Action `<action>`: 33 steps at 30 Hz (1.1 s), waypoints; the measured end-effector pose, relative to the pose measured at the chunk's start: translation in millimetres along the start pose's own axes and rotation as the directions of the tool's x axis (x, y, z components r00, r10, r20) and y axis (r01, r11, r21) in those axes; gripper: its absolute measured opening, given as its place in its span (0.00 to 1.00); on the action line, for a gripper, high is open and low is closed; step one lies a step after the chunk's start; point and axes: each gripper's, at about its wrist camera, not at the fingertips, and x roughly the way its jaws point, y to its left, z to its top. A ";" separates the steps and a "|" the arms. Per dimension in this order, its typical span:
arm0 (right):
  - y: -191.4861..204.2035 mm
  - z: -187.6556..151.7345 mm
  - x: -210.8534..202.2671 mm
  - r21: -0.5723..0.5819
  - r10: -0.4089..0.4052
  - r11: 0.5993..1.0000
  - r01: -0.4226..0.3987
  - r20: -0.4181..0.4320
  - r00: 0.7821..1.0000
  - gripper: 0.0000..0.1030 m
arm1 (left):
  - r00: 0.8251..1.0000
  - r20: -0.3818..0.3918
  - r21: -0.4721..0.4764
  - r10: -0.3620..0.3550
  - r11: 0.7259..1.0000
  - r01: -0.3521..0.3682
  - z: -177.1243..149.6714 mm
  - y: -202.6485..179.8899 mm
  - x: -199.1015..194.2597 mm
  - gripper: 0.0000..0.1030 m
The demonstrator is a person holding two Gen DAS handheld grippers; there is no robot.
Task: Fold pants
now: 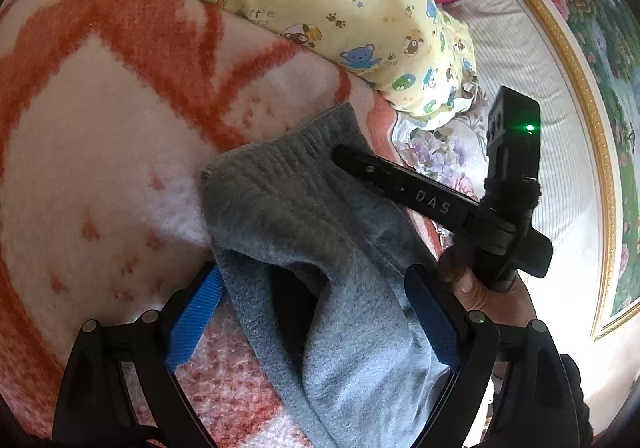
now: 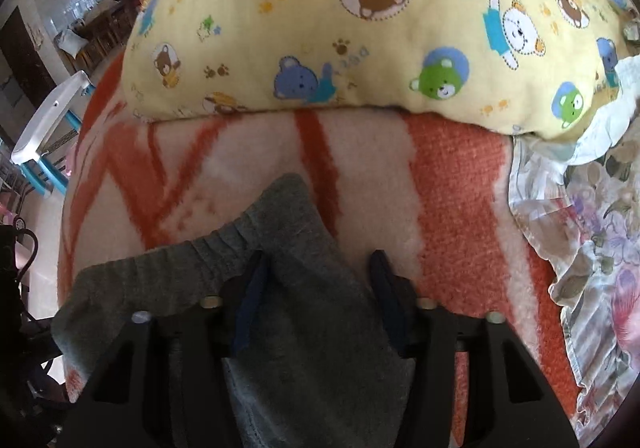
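Note:
The grey pants are bunched up over an orange and white blanket. In the left wrist view my left gripper has its blue-padded jaws wide apart with the grey fabric draped between them. The right gripper's black finger lies on the ribbed waistband. In the right wrist view the pants fill the gap of my right gripper, whose jaws stand apart around the fabric without pinching it.
A yellow bear-print pillow lies at the far edge of the blanket. A floral frilled sheet lies to the right. A gold-framed picture hangs on the wall at right. A white and blue chair stands at left.

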 end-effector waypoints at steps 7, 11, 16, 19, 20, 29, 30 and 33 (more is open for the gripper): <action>-13.6 -11.8 -45.3 0.130 0.098 0.985 -0.115 0.130 0.987 0.13 | 1.000 0.017 -0.004 0.000 1.000 0.000 -3.9 10.0 -7.6 0.78; -10.2 -23.3 -71.0 0.135 0.120 0.980 -0.146 0.185 0.975 0.12 | 1.000 0.024 -0.037 -0.004 0.999 0.005 -3.2 14.5 -10.5 0.78; -17.1 -42.7 -105.6 0.154 0.117 0.975 -0.158 0.246 0.962 0.06 | 0.999 0.032 -0.047 -0.003 0.999 0.004 -4.6 16.8 -12.5 0.78; -24.2 -54.3 -125.8 0.199 0.124 0.962 -0.188 0.293 0.948 0.05 | 0.999 0.030 -0.021 0.017 1.000 -0.016 -4.5 11.1 -9.6 0.81; -26.0 -58.4 -130.9 0.208 0.131 0.957 -0.201 0.307 0.943 0.05 | 0.999 0.030 -0.010 0.024 1.000 -0.024 -4.0 9.0 -8.4 0.81; -16.0 -68.0 -134.4 0.209 0.117 0.961 -0.183 0.293 0.949 0.04 | 0.992 -0.045 -0.025 -0.118 0.993 0.117 10.1 19.2 5.7 0.30; -14.7 -69.2 -135.9 0.208 0.115 0.961 -0.181 0.294 0.949 0.04 | 0.990 -0.043 -0.023 -0.135 0.991 0.134 10.2 20.5 4.8 0.24; -11.8 -76.3 -139.5 0.219 0.106 0.959 -0.177 0.299 0.948 0.04 | 0.985 -0.022 0.021 -0.172 0.985 0.173 5.5 11.0 -5.3 0.14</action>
